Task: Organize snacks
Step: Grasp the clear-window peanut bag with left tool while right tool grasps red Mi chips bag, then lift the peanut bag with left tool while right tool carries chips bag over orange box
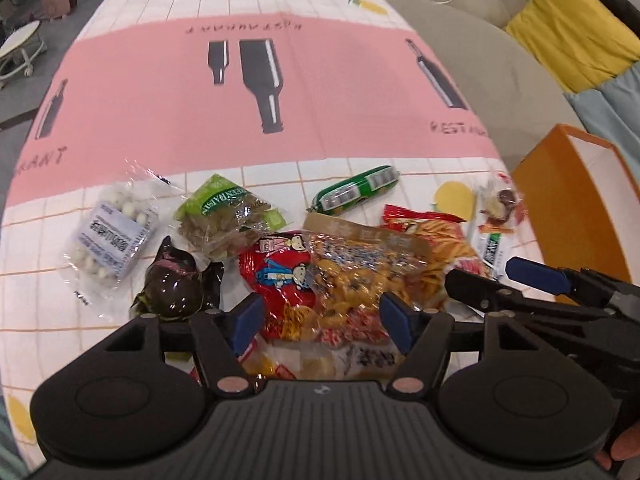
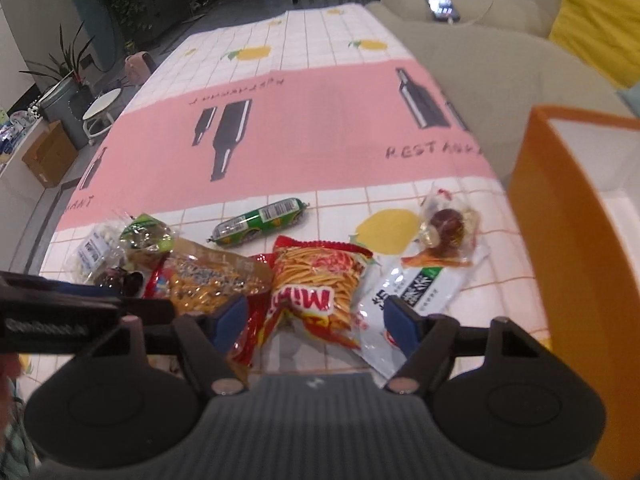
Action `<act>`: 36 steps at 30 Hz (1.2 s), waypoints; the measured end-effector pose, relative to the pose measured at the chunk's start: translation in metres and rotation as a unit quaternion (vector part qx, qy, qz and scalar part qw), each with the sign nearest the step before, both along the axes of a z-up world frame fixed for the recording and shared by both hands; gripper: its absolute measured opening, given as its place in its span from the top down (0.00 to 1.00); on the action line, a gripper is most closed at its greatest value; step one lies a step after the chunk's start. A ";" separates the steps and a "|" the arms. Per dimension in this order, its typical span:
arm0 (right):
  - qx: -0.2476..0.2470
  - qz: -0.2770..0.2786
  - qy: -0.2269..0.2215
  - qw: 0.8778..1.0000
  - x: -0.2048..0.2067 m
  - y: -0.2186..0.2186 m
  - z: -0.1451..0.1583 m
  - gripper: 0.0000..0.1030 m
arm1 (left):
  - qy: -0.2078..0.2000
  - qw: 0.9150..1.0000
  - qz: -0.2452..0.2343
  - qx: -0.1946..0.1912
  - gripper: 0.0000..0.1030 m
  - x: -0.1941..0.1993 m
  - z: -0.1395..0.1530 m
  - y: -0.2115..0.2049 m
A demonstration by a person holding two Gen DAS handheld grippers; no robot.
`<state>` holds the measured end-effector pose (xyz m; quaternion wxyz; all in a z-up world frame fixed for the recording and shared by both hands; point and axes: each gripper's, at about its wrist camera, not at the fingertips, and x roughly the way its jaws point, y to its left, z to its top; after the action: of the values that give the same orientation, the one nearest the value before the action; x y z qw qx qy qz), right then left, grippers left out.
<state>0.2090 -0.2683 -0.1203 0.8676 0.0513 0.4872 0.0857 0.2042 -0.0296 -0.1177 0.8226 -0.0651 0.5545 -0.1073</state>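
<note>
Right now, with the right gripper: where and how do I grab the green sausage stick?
Grip the green sausage stick at mid-length, from above, with the fingers across its narrow width. It lies flat and diagonal on the tablecloth, apart from the other packets, with bare cloth along both long sides. The crimped ends taper and would likely slip. The right gripper is open but sits over the red fries bag, so reach forward first.

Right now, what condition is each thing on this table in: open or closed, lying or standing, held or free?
left gripper: fingers open, holding nothing.
right gripper: fingers open, holding nothing.
orange box: open on top, standing at the table's right edge.
green sausage: sealed, lying flat, apart from the pile.
red stick-snack bag: sealed, lying flat.
raisin bag: sealed, lying flat.
phone: screen lit.
</note>
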 end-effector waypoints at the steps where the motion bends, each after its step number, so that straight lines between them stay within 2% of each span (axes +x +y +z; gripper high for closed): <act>1: 0.004 0.001 0.003 1.000 0.004 -0.001 -0.004 0.33 | 0.002 1.000 -0.001 -0.003 0.22 0.002 -0.004 0.000; 6: 0.017 0.012 0.020 1.000 0.019 -0.002 -0.022 0.34 | 0.005 0.999 -0.005 -0.039 0.19 0.010 -0.012 0.002; 9: 0.026 0.014 0.028 0.999 0.023 -0.003 -0.030 0.44 | 0.006 0.999 -0.013 -0.046 0.17 0.011 -0.014 -0.002; 11: 0.029 0.016 0.028 0.999 0.023 -0.003 -0.033 0.47 | -0.001 0.999 -0.018 -0.044 0.17 0.011 -0.015 -0.006; 13: 0.031 0.019 0.025 0.999 0.022 -0.003 -0.035 0.50 | -0.011 0.999 -0.023 -0.039 0.29 0.010 -0.012 -0.009; 14: 0.031 0.021 0.024 0.999 0.021 -0.003 -0.035 0.51 | -0.018 0.999 -0.027 -0.040 0.38 0.009 -0.009 -0.011; 15: 0.031 0.025 0.024 0.999 0.020 -0.003 -0.035 0.53 | -0.020 0.998 -0.034 -0.050 0.52 0.007 -0.006 -0.013; 19: 0.022 0.042 0.020 0.999 0.015 0.000 -0.034 0.54 | -0.022 0.998 -0.025 -0.052 0.52 0.005 -0.002 -0.018; 21: 0.022 0.046 0.019 0.999 0.013 0.000 -0.033 0.56 | -0.011 0.998 -0.011 -0.055 0.51 0.007 -0.008 -0.018; 22: 0.024 0.048 0.018 0.998 0.011 0.000 -0.033 0.56 | 0.002 0.998 -0.005 -0.066 0.43 0.009 -0.014 -0.017; 24: 0.025 0.049 0.019 0.998 0.011 0.000 -0.034 0.57 | -0.009 0.996 0.003 -0.087 0.40 0.008 -0.016 -0.016; 27: 0.027 0.047 0.022 0.998 0.012 -0.001 -0.034 0.58 | -0.015 0.998 0.000 -0.061 0.49 0.007 -0.014 -0.021; 29: 0.021 0.053 0.022 0.998 0.012 0.000 -0.032 0.59 | -0.012 0.998 0.005 -0.064 0.54 0.006 -0.011 -0.019; 31: 0.008 0.062 0.025 0.998 0.013 0.003 -0.030 0.61 | -0.005 0.998 0.018 -0.066 0.64 0.005 -0.005 -0.015; 35: -0.001 0.085 0.034 0.996 0.015 0.006 -0.019 0.64 | 0.002 0.999 0.031 -0.040 0.66 0.005 0.014 -0.016; 36: -0.004 0.092 0.033 0.995 0.015 0.007 -0.016 0.64 | -0.001 0.999 0.033 -0.036 0.71 0.004 0.019 -0.017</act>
<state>0.2236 -0.2617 -0.1364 0.8398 0.0050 0.5183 0.1615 0.2078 -0.0467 -0.0985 0.8235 -0.1126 0.5470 -0.0997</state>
